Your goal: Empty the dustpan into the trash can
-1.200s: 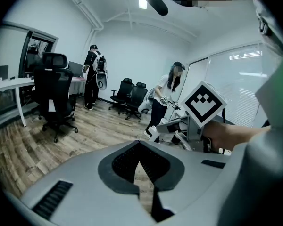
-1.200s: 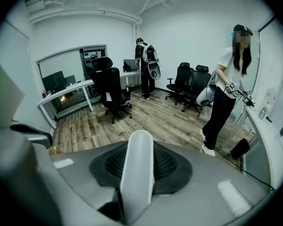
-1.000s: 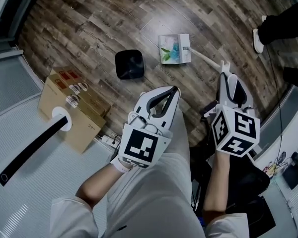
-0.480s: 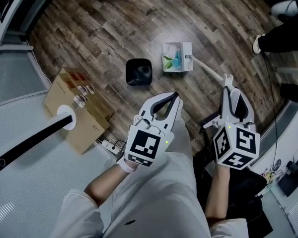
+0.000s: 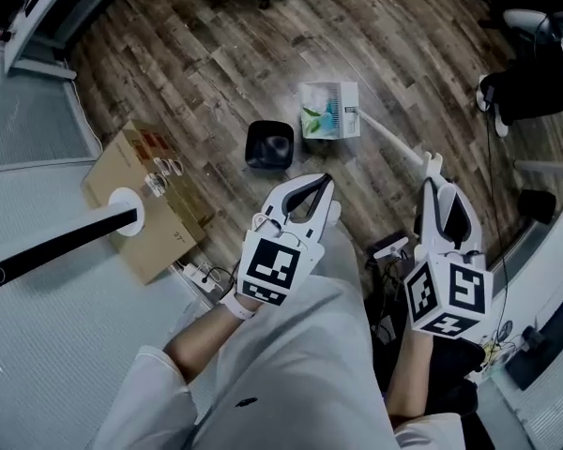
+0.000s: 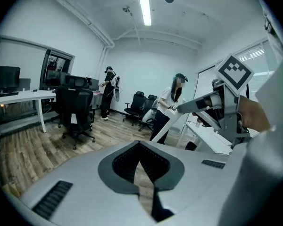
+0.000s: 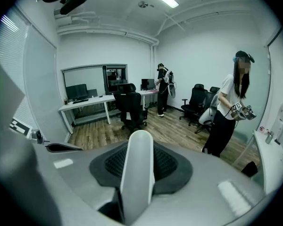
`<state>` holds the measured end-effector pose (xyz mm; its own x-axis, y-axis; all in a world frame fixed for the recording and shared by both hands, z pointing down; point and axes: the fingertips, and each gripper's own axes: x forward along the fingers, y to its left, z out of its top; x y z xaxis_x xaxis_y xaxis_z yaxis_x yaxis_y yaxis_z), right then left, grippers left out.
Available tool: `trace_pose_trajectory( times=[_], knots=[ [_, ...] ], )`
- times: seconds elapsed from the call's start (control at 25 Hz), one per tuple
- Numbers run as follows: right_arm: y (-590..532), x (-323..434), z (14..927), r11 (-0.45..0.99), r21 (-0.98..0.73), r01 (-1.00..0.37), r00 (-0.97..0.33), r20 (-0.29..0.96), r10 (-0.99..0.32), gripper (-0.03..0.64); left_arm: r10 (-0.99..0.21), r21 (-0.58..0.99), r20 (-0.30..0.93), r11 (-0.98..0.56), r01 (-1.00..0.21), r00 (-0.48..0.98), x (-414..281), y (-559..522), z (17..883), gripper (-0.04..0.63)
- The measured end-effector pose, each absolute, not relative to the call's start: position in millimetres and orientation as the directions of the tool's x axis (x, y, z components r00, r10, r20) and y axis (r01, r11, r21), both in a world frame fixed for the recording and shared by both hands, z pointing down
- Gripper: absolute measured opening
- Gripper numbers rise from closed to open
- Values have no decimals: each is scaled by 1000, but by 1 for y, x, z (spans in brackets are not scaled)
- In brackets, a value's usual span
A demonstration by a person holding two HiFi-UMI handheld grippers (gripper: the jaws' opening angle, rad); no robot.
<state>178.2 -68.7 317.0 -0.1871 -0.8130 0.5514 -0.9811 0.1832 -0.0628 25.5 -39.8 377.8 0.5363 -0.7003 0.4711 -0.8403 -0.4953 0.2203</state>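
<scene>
A white dustpan (image 5: 330, 111) holding green and blue litter sits low by the wooden floor, just right of the black trash can (image 5: 269, 144) and apart from it. Whether it rests on the floor I cannot tell. Its long white handle (image 5: 389, 137) slants back to my right gripper (image 5: 431, 182), which is shut on the handle's upper end. In the right gripper view the handle (image 7: 137, 173) stands between the dark pads of the right gripper (image 7: 139, 147). My left gripper (image 5: 327, 180) hangs shut and empty over the person's lap. The left gripper (image 6: 140, 146) has its jaws pressed together.
A cardboard box (image 5: 143, 204) and a black-and-white tube (image 5: 56, 247) lie at the left. A power strip with cables (image 5: 203, 272) sits by the person's leg. Someone's shoes (image 5: 499, 90) are at the far right. Office chairs (image 6: 75, 109), desks (image 7: 87, 105) and standing people (image 7: 231, 117) fill the room.
The view has pulled away from the floor, so can and dustpan look smaller. Both grippers have risen with it. The right one keeps its hold on the handle; the left stays shut.
</scene>
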Motion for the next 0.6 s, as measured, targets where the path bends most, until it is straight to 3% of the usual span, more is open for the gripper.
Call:
trace_pose_trajectory(
  times=[0.6],
  knots=[
    [-81,134,300,390,-63,-919,-360,537,-763,126,-772,221,480,-352,-910,416,-4,-32,367,8]
  ],
)
